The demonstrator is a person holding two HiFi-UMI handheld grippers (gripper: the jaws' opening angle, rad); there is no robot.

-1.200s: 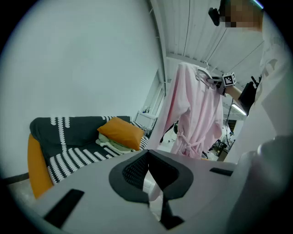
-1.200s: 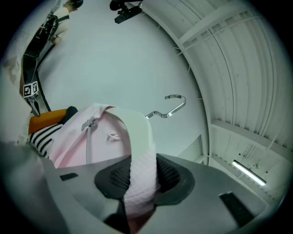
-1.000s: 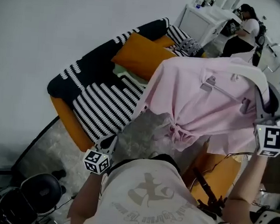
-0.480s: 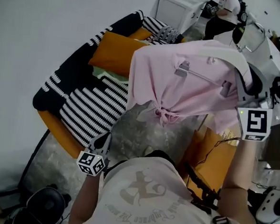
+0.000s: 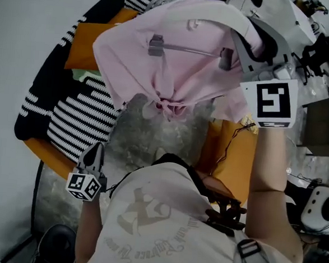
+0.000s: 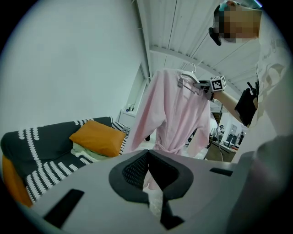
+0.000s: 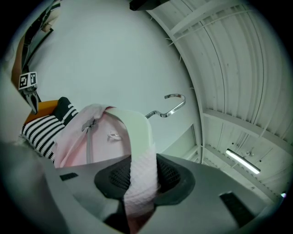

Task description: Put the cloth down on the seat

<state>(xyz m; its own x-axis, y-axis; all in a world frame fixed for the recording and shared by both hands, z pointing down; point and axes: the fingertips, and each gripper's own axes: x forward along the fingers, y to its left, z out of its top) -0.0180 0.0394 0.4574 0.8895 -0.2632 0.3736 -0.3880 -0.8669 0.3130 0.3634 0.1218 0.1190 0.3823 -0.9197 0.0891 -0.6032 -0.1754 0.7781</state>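
since the earlier head view, the pink cloth [image 5: 174,67] has shifted toward the left of the picture, and it now hides from you a part of the orange cushion [image 5: 86,47] and the near edge of the striped seat [image 5: 75,122]. nearest to you, low at your left side, the left gripper [image 5: 97,147] points toward the seat; in the left gripper view its jaws are pressed together and nothing is between them. past it lies a strip of grey floor [image 5: 147,133] between you and the sofa [image 6: 27,151]. higher and further out, your right gripper [image 5: 244,41] is at the end of your raised arm. in the right gripper view its jaws are closed on a thick fold of the cloth, and the pads press on it from both sides. the cloth is carried on a hanger [image 5: 187,49], and the hook [image 7: 170,105] stands free in the air. the cloth hangs in the air beside the sofa and does not touch the seat. behind it, the cushion lies on the seat, against the dark backrest [image 5: 47,83].
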